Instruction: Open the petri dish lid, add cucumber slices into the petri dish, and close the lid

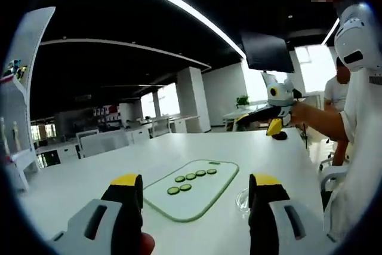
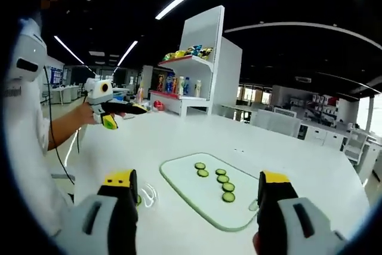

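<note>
Nothing looks begun: both the left hand-held gripper (image 1: 196, 192) and right hand-held gripper (image 2: 200, 189) gape wide and empty above the white counter (image 2: 286, 147), six green cucumber slices (image 2: 216, 179) lying on the pale glass cutting board (image 2: 197, 192), the clear petri dish (image 2: 146, 195) just beside it, lid seemingly on.

The white tabletop (image 1: 107, 171) lies wide open around the glass cutting board (image 1: 206, 198) — its cucumber slices (image 1: 191, 181) lie flat, no hindrance. A clear petri dish (image 1: 242, 200) sits just beside the board; another person's gripper (image 2: 107, 108) hovers well apart.
</note>
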{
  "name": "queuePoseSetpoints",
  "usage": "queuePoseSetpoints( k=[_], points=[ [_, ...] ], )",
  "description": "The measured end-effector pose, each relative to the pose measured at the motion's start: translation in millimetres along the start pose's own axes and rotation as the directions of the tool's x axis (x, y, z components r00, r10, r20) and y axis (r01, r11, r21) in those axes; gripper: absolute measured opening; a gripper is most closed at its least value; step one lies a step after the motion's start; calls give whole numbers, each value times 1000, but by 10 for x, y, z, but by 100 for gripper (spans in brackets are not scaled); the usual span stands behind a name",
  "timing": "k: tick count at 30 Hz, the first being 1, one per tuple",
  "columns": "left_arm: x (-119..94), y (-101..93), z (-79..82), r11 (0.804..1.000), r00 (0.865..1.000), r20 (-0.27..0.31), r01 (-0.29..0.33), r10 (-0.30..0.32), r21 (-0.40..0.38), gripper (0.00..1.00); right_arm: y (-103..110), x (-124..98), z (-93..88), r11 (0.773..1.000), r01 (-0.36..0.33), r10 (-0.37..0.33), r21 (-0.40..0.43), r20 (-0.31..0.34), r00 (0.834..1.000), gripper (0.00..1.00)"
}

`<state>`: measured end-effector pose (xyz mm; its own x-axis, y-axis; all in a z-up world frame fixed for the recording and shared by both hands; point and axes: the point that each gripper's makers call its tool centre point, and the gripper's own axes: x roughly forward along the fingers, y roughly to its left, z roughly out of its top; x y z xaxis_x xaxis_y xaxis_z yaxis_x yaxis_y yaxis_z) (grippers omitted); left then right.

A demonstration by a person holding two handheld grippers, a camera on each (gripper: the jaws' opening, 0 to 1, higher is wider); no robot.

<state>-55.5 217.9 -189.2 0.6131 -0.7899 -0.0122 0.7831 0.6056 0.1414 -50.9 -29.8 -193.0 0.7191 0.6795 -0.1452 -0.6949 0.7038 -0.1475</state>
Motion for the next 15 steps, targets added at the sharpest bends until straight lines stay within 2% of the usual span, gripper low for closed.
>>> queuePoseSetpoints(
  k=[10,15],
  points=[
    [-259,158,-47,996,996,26,-84,84,-18,71,-40,-205,-137,998,68,-67,-15,8,998,83],
    [-376,236,-54,992,992,31,-125,125,-16,71,-193,-371,-180,991,136,-136,11,30,990,83]
  ],
)
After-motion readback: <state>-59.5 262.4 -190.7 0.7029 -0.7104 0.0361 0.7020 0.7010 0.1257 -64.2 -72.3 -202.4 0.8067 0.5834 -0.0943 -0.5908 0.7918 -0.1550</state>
